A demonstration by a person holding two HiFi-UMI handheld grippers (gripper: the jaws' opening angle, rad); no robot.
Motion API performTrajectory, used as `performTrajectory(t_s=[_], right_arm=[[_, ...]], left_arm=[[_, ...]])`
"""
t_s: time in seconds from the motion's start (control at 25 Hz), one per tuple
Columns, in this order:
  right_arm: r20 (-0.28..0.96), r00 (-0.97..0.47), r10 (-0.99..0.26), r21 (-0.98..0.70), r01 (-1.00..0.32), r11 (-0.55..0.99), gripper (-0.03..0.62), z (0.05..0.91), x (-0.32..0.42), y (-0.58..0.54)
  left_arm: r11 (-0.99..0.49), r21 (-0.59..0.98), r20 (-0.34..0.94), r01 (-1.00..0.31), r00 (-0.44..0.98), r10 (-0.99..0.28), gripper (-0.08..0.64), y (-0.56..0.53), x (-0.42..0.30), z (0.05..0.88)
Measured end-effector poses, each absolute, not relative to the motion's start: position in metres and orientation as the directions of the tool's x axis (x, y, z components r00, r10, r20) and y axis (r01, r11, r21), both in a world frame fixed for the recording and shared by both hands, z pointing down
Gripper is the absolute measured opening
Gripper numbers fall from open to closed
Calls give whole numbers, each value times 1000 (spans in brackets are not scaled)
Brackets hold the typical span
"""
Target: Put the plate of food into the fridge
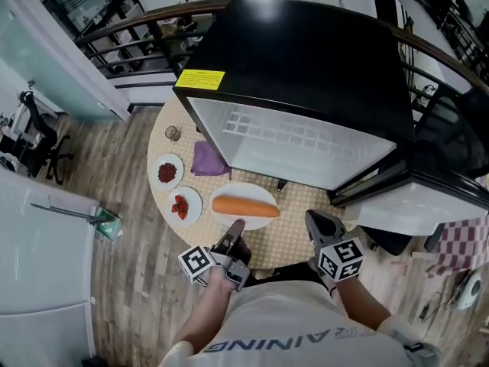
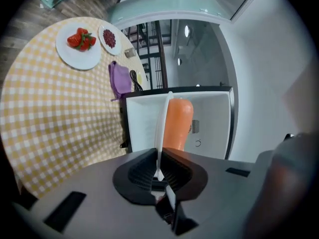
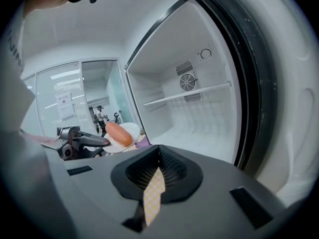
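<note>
A white plate [image 1: 246,196] carrying a long orange piece of food [image 1: 244,206] is at the near side of the round checked table [image 1: 294,239], in front of the black fridge [image 1: 306,52]. The fridge door [image 1: 428,197] hangs open at the right, baring the white inside [image 1: 298,140]. My left gripper [image 1: 233,232] is shut on the plate's near rim. In the left gripper view the rim [image 2: 162,126] runs edge-on between the jaws [image 2: 160,156], with the food [image 2: 178,126] beyond. My right gripper [image 1: 321,224] sits to the right of the plate with nothing in it, its jaws [image 3: 158,156] together and facing the fridge interior [image 3: 199,113].
A plate of red fruit pieces [image 1: 186,205], a small dish of dark red bits [image 1: 167,172], a purple cloth [image 1: 206,159] and a small cup [image 1: 173,134] lie on the table's left side. A curved railing [image 1: 137,25] runs behind the fridge. A red checked cloth [image 1: 458,243] lies at the right.
</note>
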State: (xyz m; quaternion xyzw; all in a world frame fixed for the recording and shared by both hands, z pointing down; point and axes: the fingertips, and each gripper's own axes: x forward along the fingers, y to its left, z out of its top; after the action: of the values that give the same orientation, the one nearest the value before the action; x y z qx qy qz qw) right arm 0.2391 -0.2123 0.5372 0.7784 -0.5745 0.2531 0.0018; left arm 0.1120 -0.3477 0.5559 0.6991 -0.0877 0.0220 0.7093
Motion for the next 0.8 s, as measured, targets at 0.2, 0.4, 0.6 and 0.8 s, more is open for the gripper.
performTrajectory(t_s=[0.2,0.4,0.6,0.8], right_arm=[[410,316,-856,-302,-838,-454,20,543,242,-204],[443,387,-809,-288,-793,-537,20,547,233,-195],[459,434,-775,-281,-757,-590,20,547,224,-188],[474,454,-754,-290,-728,-621,20,553,214,-180]], left_arm=[[24,987,158,-158,987,6,28,-361,149,577],[-35,981,193,-190,978,83,28,-381,191,606],[-35,979,205,-202,972,115,28,-390,230,625],[-42,973,231,-227,965,124,28,-386,271,643]])
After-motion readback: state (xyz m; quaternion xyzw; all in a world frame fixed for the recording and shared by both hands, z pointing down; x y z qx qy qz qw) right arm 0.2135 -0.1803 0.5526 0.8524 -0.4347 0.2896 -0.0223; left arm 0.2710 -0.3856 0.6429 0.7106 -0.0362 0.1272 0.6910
